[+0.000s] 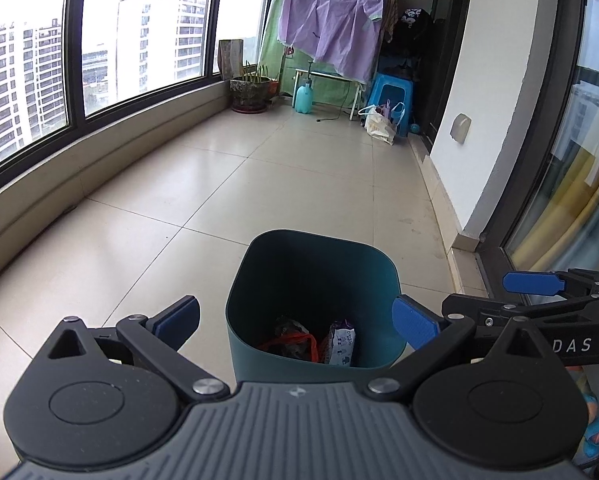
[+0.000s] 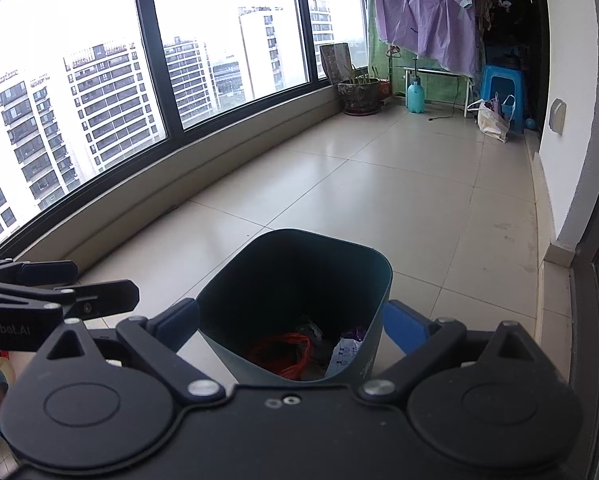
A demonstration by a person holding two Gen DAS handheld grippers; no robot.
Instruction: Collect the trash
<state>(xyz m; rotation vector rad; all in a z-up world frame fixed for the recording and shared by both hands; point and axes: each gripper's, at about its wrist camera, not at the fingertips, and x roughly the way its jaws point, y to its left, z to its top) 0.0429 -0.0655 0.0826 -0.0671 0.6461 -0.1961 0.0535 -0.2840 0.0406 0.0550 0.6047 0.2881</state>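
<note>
A dark teal trash bin stands on the tiled floor just ahead of both grippers. Inside it lie an orange-red plastic bag and a purple-and-white packet; the same bin, bag and packet show in the right wrist view. My left gripper is open and holds nothing, its blue pads framing the bin. My right gripper is open too, with the bin between its fingers in view. Each gripper shows in the other's view: the right gripper and the left gripper.
A low sill under big windows runs along the left. A white wall and a glass door bound the right. At the far end stand a potted plant, a teal spray bottle, a blue stool, a white bag and a drying rack with a purple sheet.
</note>
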